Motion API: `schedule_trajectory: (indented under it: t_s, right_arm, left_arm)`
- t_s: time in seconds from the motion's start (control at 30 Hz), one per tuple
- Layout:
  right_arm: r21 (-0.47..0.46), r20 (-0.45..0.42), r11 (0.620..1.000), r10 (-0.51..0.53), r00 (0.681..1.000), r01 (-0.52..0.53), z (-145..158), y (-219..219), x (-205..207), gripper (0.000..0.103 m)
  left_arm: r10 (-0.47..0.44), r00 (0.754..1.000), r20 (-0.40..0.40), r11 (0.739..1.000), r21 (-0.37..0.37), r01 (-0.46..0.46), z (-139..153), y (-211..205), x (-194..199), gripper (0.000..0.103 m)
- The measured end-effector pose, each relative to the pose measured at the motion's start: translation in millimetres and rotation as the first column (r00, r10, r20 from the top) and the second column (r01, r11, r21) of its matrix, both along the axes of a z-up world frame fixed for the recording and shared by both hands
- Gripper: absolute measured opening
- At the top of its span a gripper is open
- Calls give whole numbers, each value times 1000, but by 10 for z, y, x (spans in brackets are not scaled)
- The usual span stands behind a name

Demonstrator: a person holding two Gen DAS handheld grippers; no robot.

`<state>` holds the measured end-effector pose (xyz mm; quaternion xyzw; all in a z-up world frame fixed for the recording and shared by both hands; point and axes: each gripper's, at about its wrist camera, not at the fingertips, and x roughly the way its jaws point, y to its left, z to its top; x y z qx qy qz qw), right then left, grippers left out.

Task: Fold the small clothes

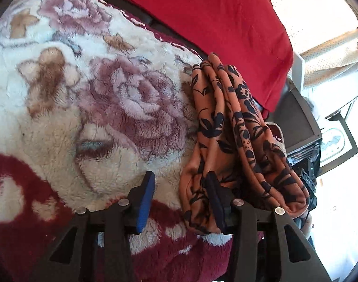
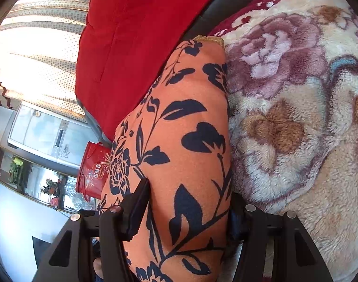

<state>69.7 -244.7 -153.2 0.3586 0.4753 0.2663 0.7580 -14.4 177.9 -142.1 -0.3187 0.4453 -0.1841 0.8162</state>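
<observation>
Fleece blanket (image 1: 61, 108) with a rose print carries the work; a red cushion (image 1: 202, 23) lies along its far edge. We see the orange floral garment (image 2: 186, 129) bunched at the blanket's edge. Our right gripper (image 2: 190, 202) is clamped on it. Our left gripper (image 1: 179, 188) stands apart, one finger touching the folds. Only the right view shows a red bucket (image 2: 94, 171) beyond.

Open fleece blanket (image 1: 61, 117) left of orange garment (image 1: 226, 129); red cushion (image 1: 202, 11) blocks far side.
</observation>
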Motion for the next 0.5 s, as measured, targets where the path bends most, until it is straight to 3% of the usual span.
schedule_trajectory:
  t_s: [0.1,0.17,0.23,0.3,0.47,0.5]
  right_arm:
    - [-13,-10,1000,-5,1000,5,20,15,14,61]
    - [-20,-11,1000,-6,1000,6,29,25,15,62]
    - [-26,-10,1000,-5,1000,5,36,35,13,62]
    - [-28,-10,1000,-3,1000,3,37,40,16,63]
    - [-23,-6,1000,1,1000,-1,47,54,14,63]
    - [-22,-5,1000,4,1000,-4,46,53,14,63]
  left_arm:
    - [24,998,51,999,33,-26,182,28,-28,45]
    - [32,991,133,999,4,-33,434,97,-53,49]
    - [22,986,166,999,-33,-17,630,112,-16,79]
    - [-14,981,191,999,-48,24,819,35,130,89]
    - [-174,978,118,985,41,170,785,-394,520,89]
    - [-177,981,82,981,92,170,704,-477,532,71]
